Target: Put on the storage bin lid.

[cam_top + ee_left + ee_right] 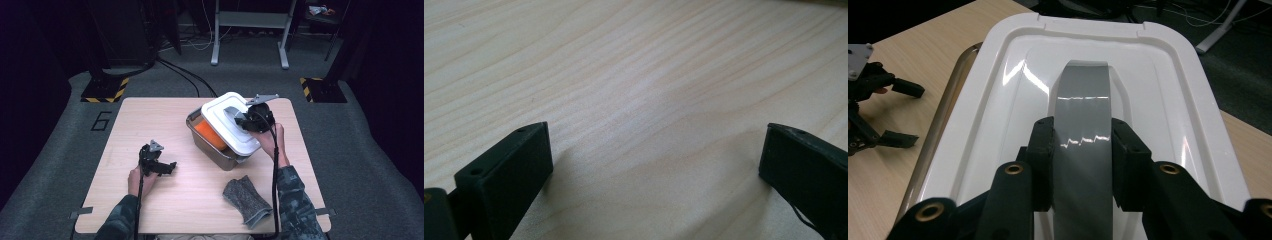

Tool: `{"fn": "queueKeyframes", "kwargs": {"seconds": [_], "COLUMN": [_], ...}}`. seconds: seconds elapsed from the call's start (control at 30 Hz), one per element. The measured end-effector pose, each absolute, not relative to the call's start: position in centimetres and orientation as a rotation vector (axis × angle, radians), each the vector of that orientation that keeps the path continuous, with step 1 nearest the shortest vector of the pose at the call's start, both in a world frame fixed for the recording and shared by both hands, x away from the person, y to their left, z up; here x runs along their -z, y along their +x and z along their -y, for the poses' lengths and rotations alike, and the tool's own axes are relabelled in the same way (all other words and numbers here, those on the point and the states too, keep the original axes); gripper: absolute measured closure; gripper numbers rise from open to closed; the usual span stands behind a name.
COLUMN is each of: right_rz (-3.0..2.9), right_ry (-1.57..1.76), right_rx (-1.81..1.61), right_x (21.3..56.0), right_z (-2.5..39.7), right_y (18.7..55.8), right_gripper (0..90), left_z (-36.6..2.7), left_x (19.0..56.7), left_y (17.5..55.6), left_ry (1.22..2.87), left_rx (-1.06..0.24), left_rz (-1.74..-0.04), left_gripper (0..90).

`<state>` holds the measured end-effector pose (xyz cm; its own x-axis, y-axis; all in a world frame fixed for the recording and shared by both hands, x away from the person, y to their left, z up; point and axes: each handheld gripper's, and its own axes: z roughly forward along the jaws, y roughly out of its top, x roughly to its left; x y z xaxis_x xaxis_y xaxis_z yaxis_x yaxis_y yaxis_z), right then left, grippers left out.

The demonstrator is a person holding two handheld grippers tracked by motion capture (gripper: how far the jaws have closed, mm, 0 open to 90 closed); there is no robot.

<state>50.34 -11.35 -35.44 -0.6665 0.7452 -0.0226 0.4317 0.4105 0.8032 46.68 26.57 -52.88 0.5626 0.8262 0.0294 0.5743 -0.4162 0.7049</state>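
Note:
A white lid [226, 119] with a grey handle [1083, 120] sits askew over a metal container [212, 148], leaving something orange [209, 133] showing inside at the left. My right gripper [248, 120] is shut on the grey handle, its jaws pressing both sides of the strip [1083, 150]. My left gripper [165, 167] rests low over the bare wooden table [634, 75] at the left, open with nothing between its fingers [504, 175]. The left gripper [878, 107] also appears far left in the right gripper view.
A grey knitted cloth [246, 199] lies near the table's front edge, right of centre. The wooden table [150, 120] stands on grey carpet. Cables, a metal stand [250, 30] and yellow-black striped bases [104, 90] stand beyond the far edge.

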Motion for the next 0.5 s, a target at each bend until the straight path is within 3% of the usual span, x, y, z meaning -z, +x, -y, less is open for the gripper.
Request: {"fn": "queueKeyframes", "kwargs": {"seconds": [0.5], "right_rz": [-2.388], "right_ry": [0.938], "right_rx": [-1.11], "right_x": [36.8], "right_z": [8.3], "right_y": [51.3], "right_gripper": [66.9], "left_z": [-26.5], "left_x": [52.9], "left_y": [46.7], "left_ry": [2.136], "left_rx": [-0.501], "left_rz": [-1.121], "left_gripper": [0.4]}}
